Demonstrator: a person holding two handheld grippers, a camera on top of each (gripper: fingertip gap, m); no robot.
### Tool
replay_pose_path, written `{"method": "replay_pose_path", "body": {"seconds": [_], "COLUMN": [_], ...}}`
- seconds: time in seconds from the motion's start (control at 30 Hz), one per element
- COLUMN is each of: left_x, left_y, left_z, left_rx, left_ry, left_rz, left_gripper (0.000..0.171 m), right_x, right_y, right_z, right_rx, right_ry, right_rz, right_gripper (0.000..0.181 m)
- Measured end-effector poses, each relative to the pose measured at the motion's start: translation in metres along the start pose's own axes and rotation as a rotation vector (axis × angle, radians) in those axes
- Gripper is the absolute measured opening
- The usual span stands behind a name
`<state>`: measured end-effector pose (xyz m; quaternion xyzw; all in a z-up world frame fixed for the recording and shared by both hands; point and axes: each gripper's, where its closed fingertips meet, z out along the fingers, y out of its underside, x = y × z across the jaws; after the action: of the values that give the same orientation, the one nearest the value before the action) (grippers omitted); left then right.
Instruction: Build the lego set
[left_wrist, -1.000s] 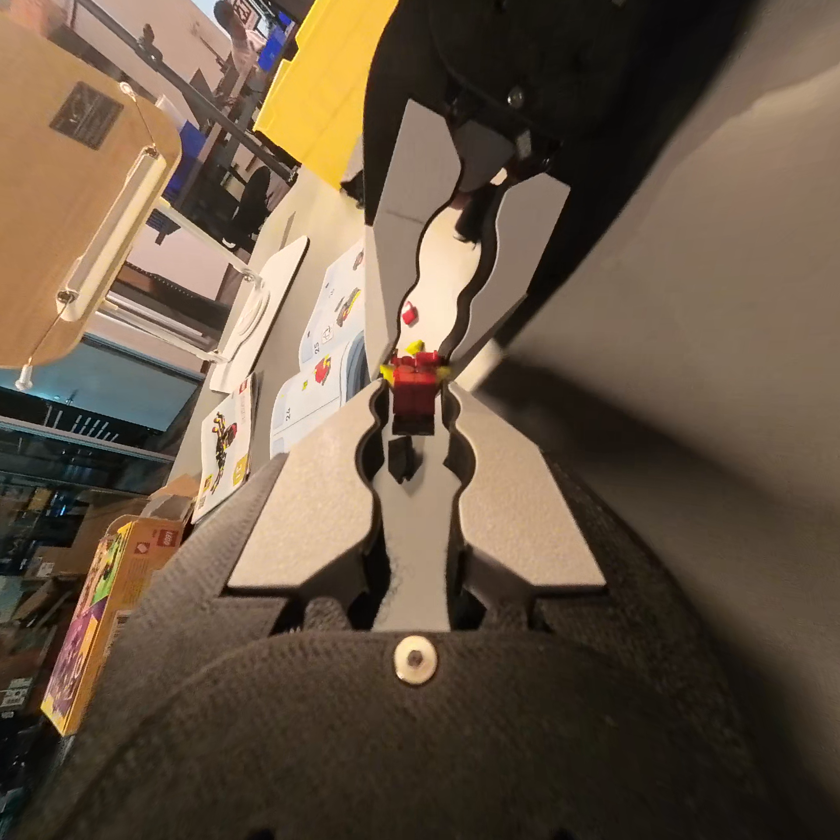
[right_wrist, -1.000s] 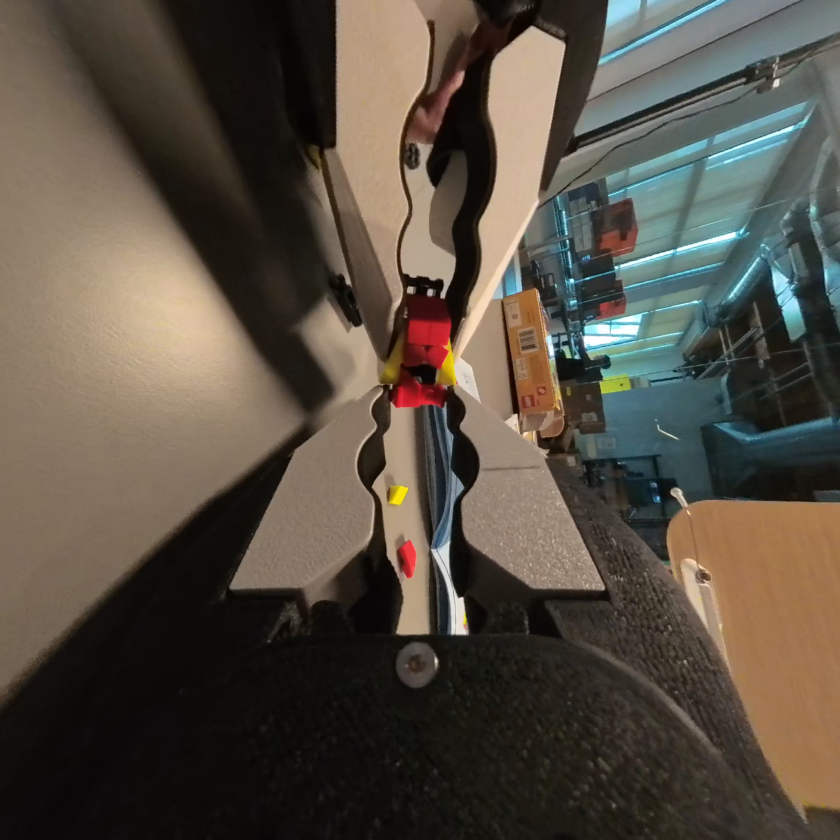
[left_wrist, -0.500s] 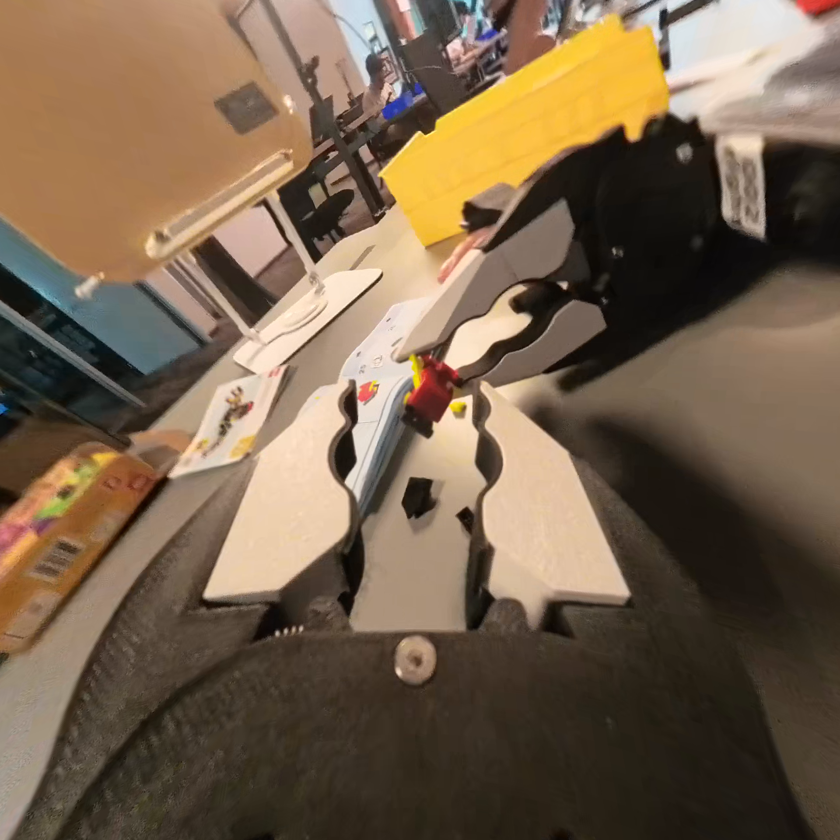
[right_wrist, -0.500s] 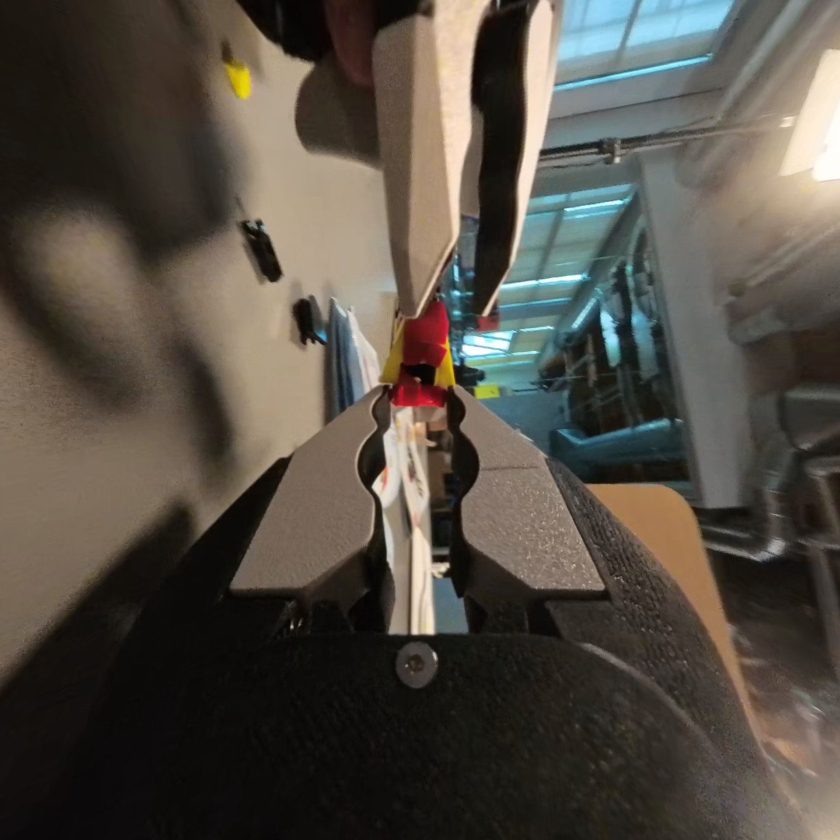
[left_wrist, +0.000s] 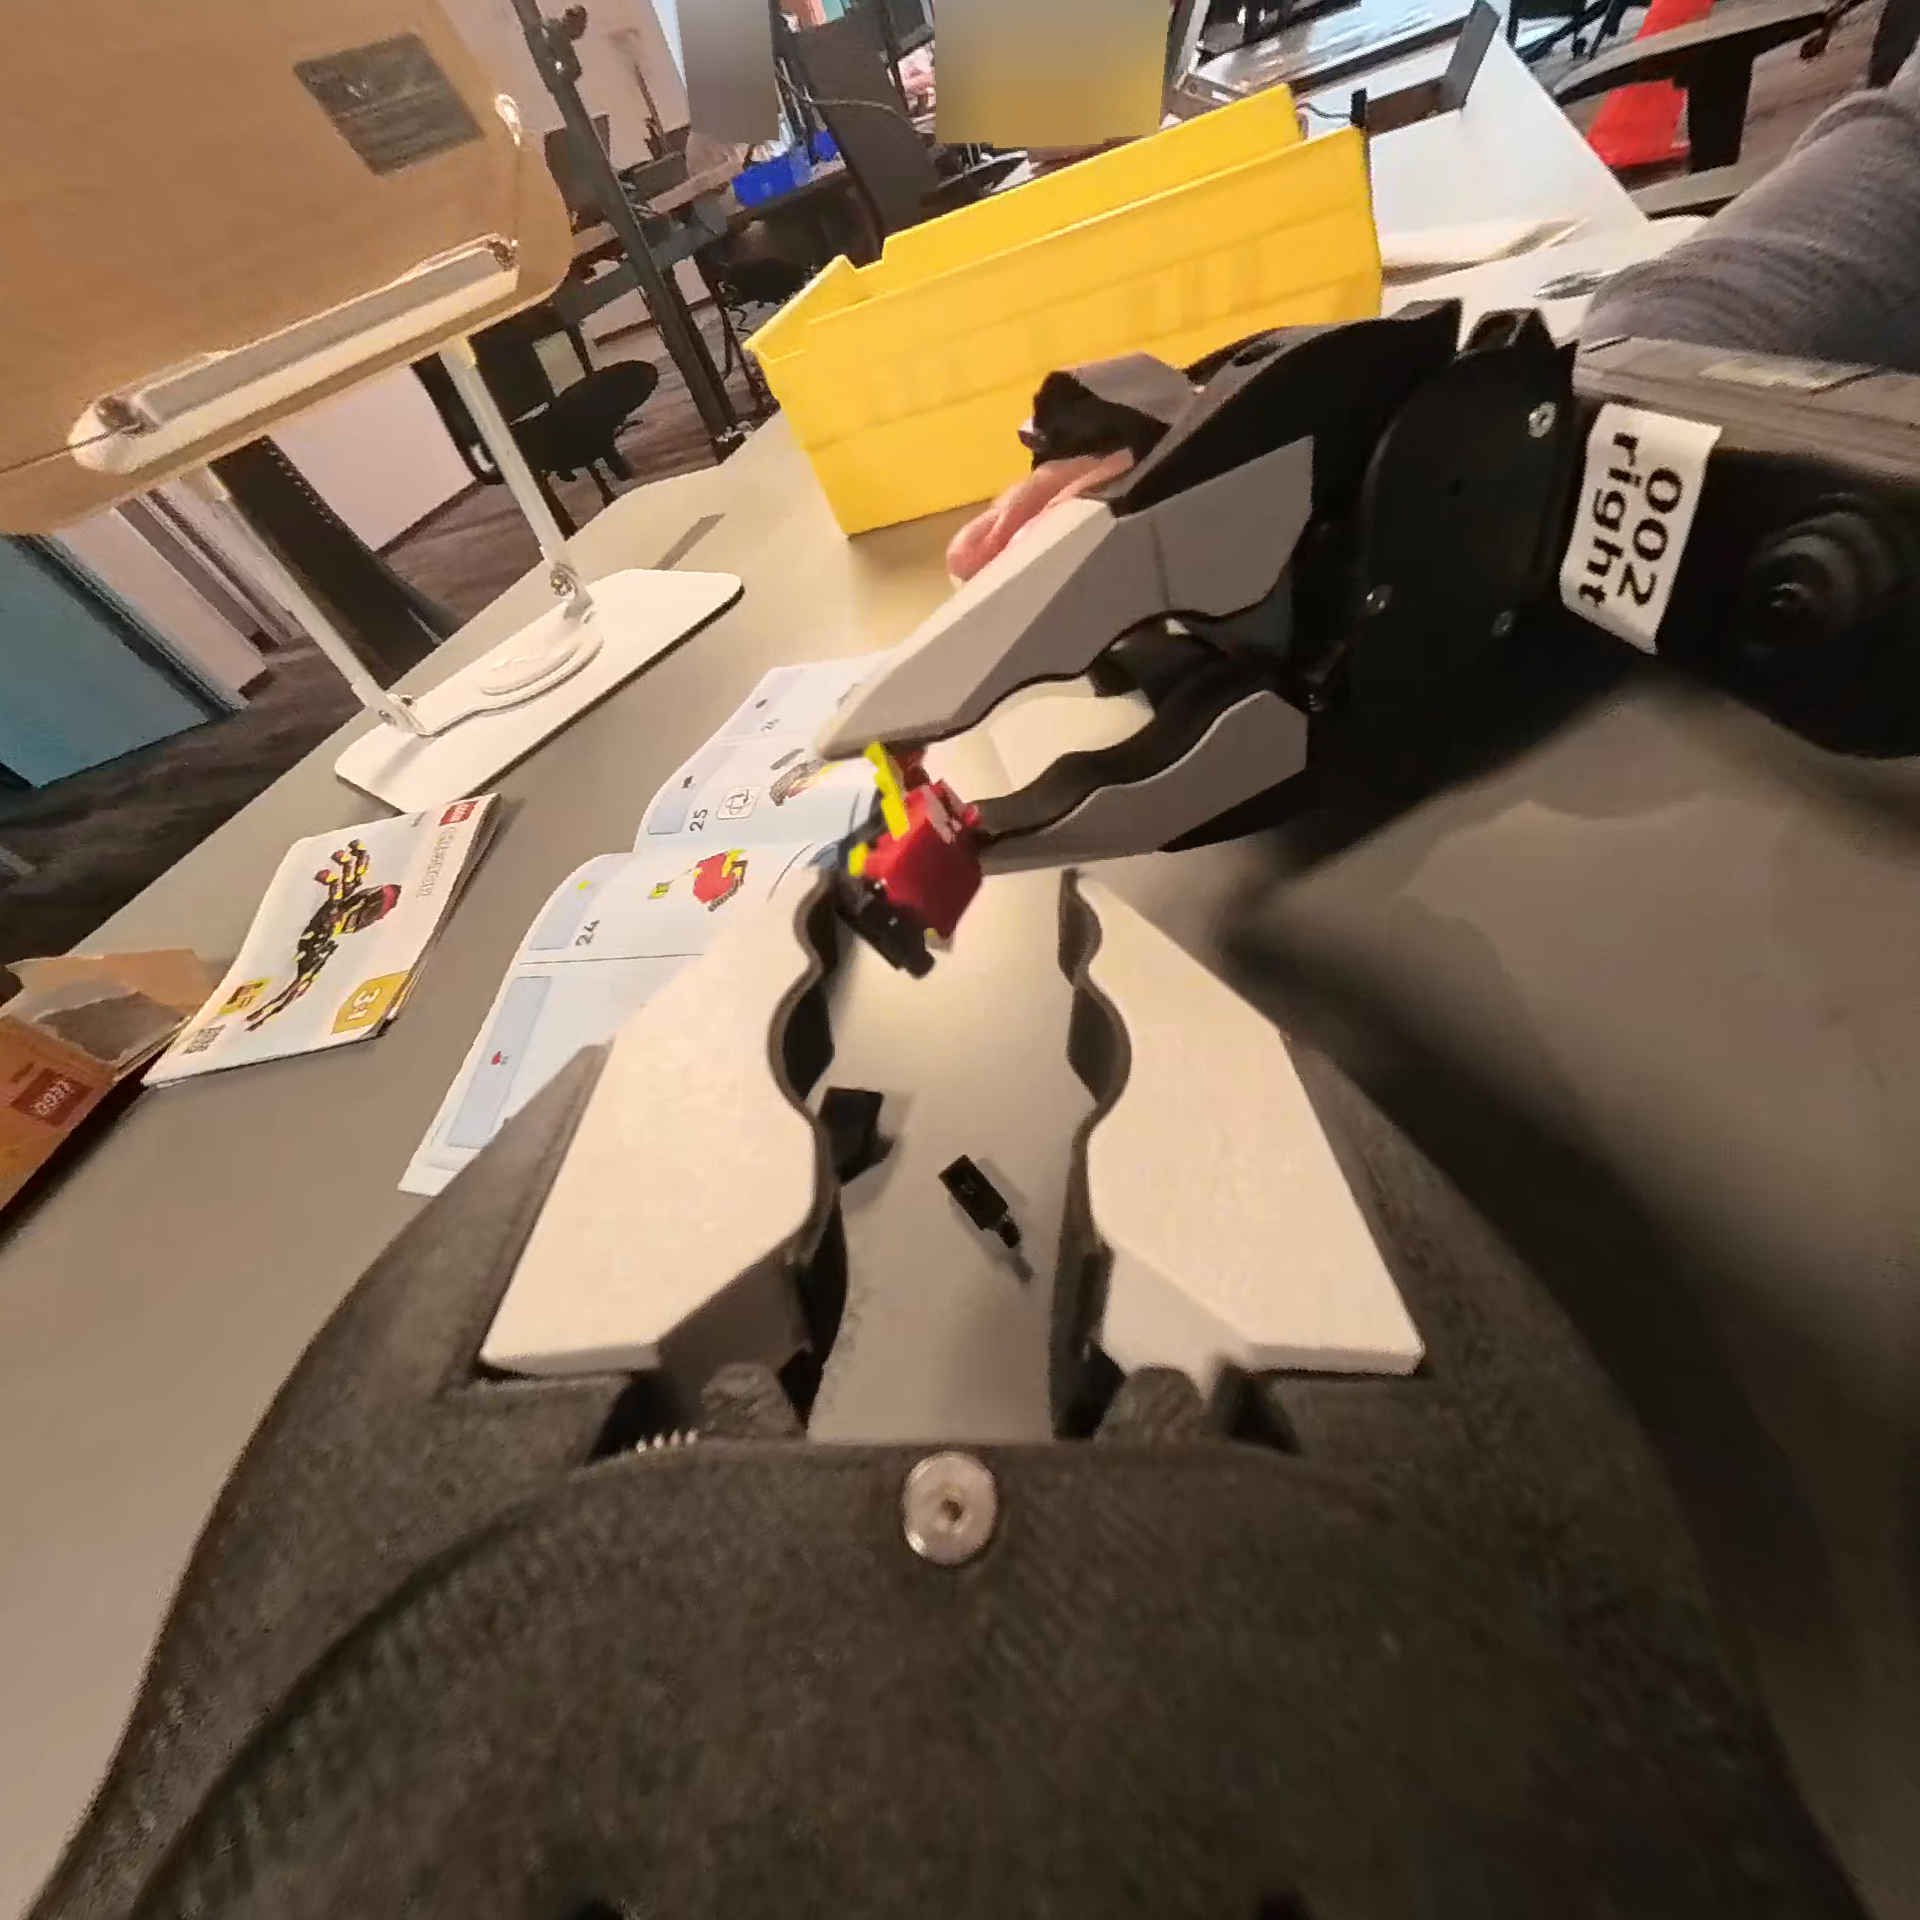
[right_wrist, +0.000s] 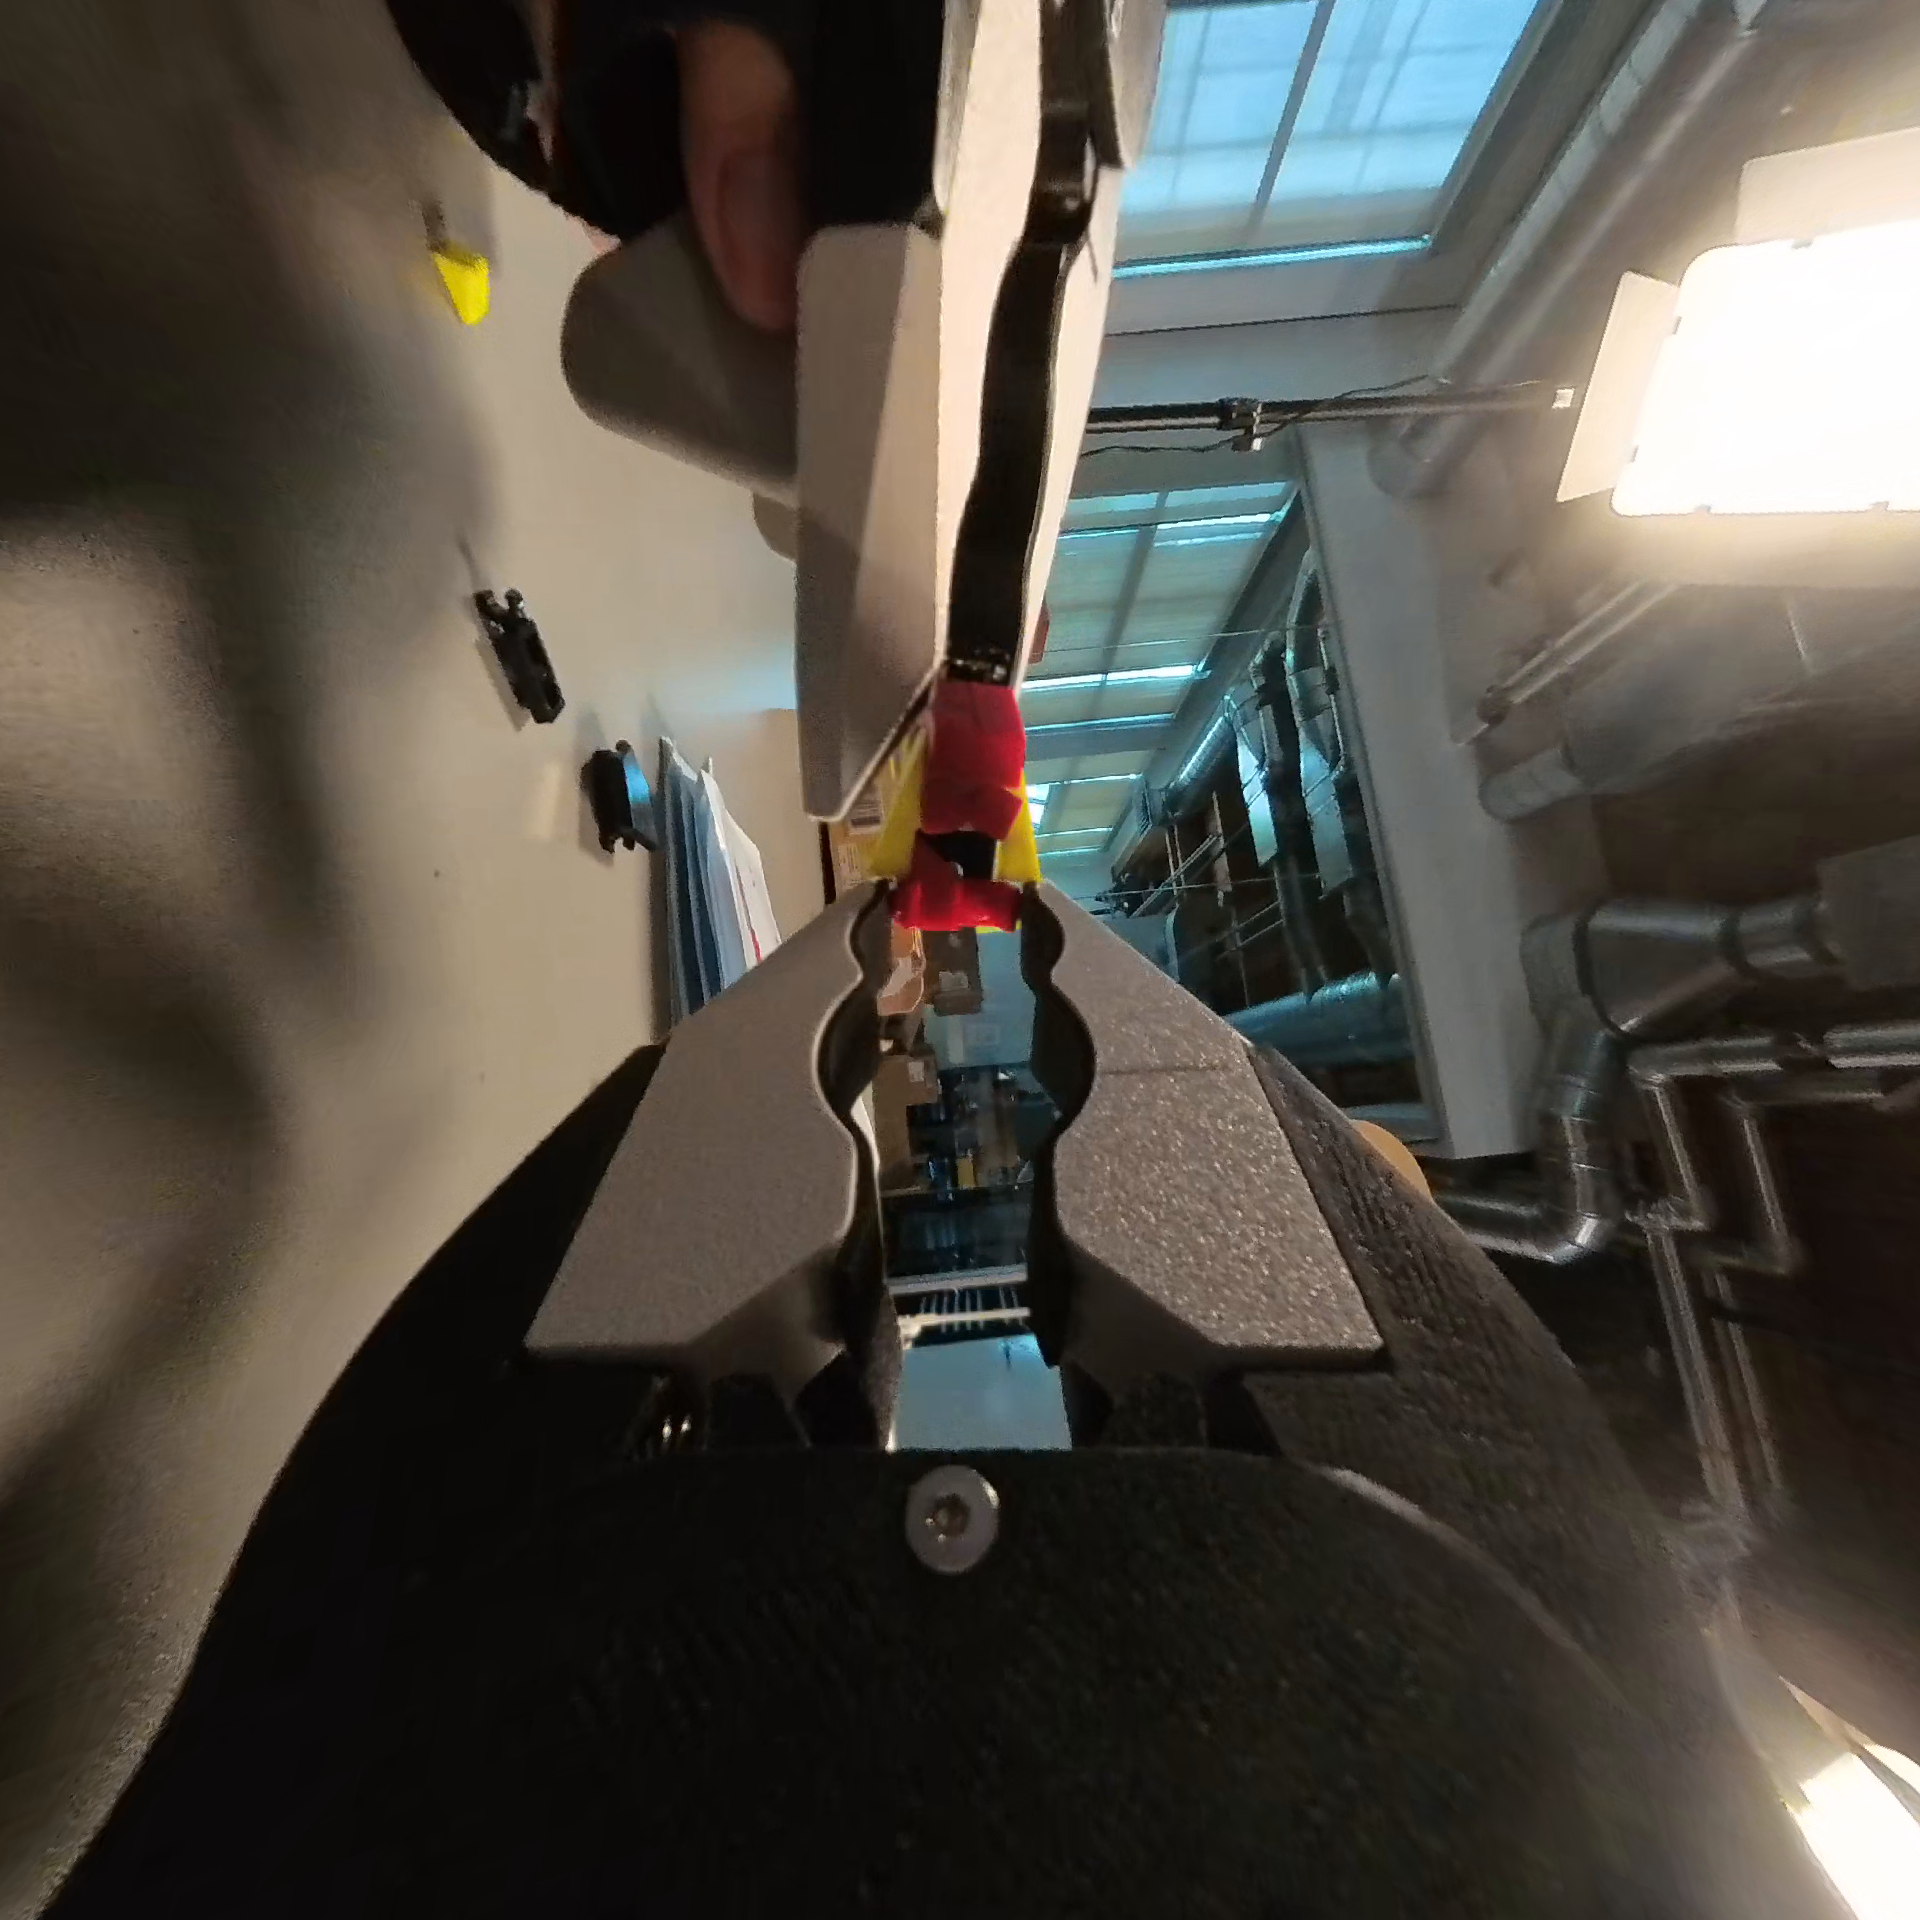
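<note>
My right gripper (right_wrist: 956, 902) is pinching the red-and-yellow lego build (left_wrist: 920, 860) at its fingertips, holding it above the grey table (left_wrist: 312, 1195) — just over the open instruction booklet (left_wrist: 623, 914). My left gripper (left_wrist: 951, 914) is gaping wide, gripping nothing, its left fingertip (left_wrist: 800, 914) just beside the build; two loose black pieces (left_wrist: 977, 1195) are lying between its fingers.

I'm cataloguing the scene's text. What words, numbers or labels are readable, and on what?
I do not quote writing; these bear it:
White label, right gripper: legible.
Open instruction booklet: page numbers legible.
Closed booklet: partly legible.
Orange box: small mark.
Lamp head's dark plate: too small.
</note>
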<state>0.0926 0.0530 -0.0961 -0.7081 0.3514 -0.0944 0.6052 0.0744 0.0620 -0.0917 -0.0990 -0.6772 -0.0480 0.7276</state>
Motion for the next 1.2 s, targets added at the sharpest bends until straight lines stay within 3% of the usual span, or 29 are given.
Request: {"method": "replay_pose_path", "body": {"seconds": [0.47, 0.57, 0.7, 1.2], "left_x": [-0.003, 0.009, 0.001, 0.0], "left_y": [-0.005, -0.014, -0.018, -0.01], "left_z": [-0.005, -0.008, -0.011, -0.005], "left_rx": [0.048, 0.101, 0.141, 0.081], "left_ry": [0.08, 0.164, 0.158, 0.132], "left_rz": [-0.139, -0.16, -0.253, -0.251], "left_gripper": [0.031, 0.029, 0.029, 0.023], "right_x": [0.007, 0.007, 0.006, 0.003], "right_y": [-0.005, -0.007, -0.008, -0.012], "right_z": [-0.003, -0.004, -0.003, -0.005], "right_rx": [0.021, 0.027, 0.029, 0.041], "right_ry": [0.048, 0.056, 0.049, 0.042], "right_rz": [-0.042, -0.054, -0.054, -0.076], "right_gripper": [0.022, 0.023, 0.022, 0.023]}}
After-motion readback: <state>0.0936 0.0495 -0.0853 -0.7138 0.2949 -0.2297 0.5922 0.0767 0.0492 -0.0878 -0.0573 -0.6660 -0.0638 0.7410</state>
